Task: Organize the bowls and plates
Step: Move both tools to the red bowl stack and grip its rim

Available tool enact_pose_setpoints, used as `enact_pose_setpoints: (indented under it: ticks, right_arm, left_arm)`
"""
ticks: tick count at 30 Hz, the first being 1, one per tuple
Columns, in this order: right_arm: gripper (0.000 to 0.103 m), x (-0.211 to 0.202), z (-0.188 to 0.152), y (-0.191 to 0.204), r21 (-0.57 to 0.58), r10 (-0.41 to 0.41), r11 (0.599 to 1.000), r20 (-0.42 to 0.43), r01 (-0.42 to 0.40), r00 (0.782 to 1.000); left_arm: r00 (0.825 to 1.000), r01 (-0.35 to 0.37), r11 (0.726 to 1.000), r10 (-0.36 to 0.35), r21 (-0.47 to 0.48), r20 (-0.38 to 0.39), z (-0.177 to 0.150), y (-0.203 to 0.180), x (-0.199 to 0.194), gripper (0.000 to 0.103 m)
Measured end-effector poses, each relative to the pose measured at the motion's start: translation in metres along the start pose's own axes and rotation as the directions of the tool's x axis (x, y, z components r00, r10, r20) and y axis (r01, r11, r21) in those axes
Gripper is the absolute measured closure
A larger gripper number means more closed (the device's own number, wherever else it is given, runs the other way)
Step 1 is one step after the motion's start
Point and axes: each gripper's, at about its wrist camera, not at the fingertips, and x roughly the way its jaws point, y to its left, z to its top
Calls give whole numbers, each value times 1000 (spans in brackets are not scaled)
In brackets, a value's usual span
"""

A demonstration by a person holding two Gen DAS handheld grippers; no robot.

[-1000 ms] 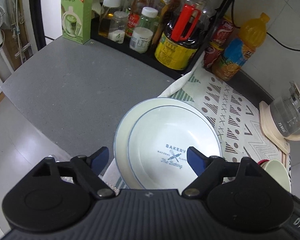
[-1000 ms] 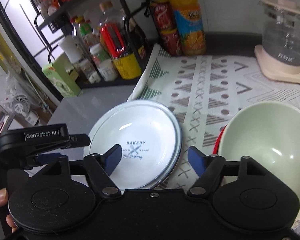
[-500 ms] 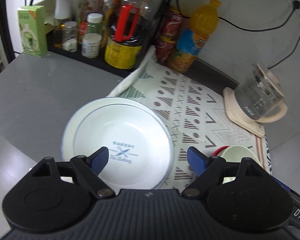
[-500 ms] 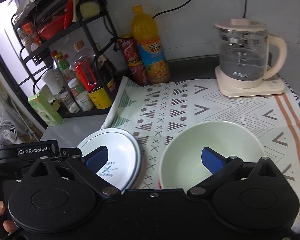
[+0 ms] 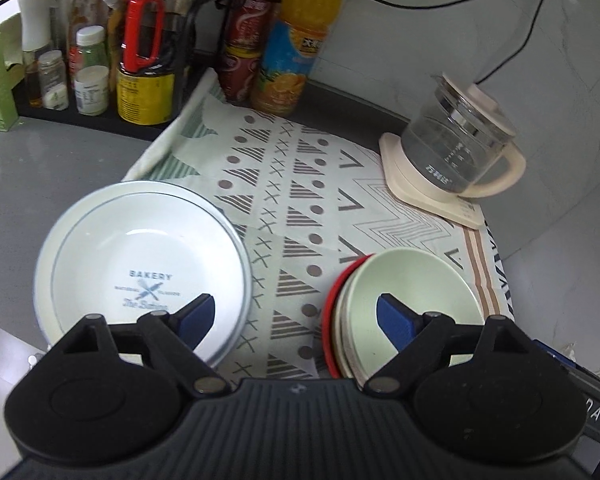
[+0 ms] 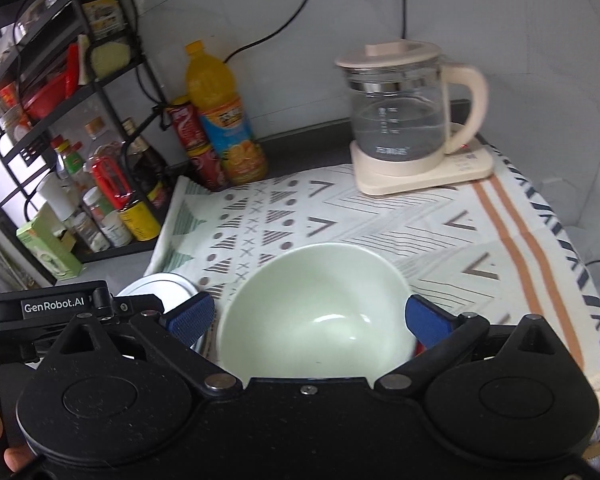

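a home kitchen counter: condiment rack [image 6: 66, 128], electric kettle [image 6: 404, 120], juice bottle [image 5: 296, 40]

A patterned cloth [image 5: 300, 184] is spread over the grey counter [image 5: 40, 160], and a glass kettle [image 6: 400, 120] is set on its far edge. An orange juice bottle [image 6: 220, 120] and stacked red cans [image 6: 192, 140] are placed beside a black rack [image 6: 60, 100] filled with condiment bottles; a green box [image 6: 48, 248] is seen at its foot.

**Readable print on the counter**

The white plate [image 5: 148, 256] carries "BAKERY" in blue above crossed utensils, with a script line below, partly hidden. The left gripper [image 6: 52, 306] body bears a white "GenRobot.AI" label. Kettle [image 6: 400, 120] and bottle labels stay too blurred.
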Motion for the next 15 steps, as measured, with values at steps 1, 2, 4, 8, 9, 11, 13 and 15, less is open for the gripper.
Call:
enact_pose_setpoints:
  ticks: [1, 2, 4, 8, 9, 11, 13, 15]
  right_arm:
    - [0, -1, 0, -3, 3, -5, 1000, 0, 5, 1000]
    - [0, -2, -1, -6, 6, -11, 1000, 1, 11, 1000]
    - [0, -4, -1, -13, 13, -26, 1000, 4, 26, 1000]
    - [0, -4, -3, -26, 30, -50, 998, 1, 50, 999]
    - [0, -4, -4, -29, 35, -56, 998, -2, 56, 998]
    - [0, -3, -6, -35, 48, -65, 997, -10, 66, 998]
    - [0, 0, -9, -41, 62, -76, 995, -21, 77, 997]
    - [0, 4, -12, -46, 77, -82, 993, -34, 84, 996]
  left_arm:
    - [1000, 6, 1000, -6, 3, -3, -1, -2, 2, 17]
    - [1000, 9, 1000, -9, 9, -6, -1, -6, 4, 17]
    - [1000, 11, 1000, -11, 19, -12, -2, -11, 7, 17]
    - [999, 26, 999, -25, 39, -25, -4, -18, 15, 16]
    - [999, 31, 999, -30, 42, -30, -4, -20, 18, 16]
    - [999, 30, 998, -28, 51, -45, -6, -23, 25, 16]
    - [998, 34, 998, -31, 49, -59, -7, -23, 31, 16]
    - [997, 27, 998, -23, 50, -72, -8, -23, 38, 16]
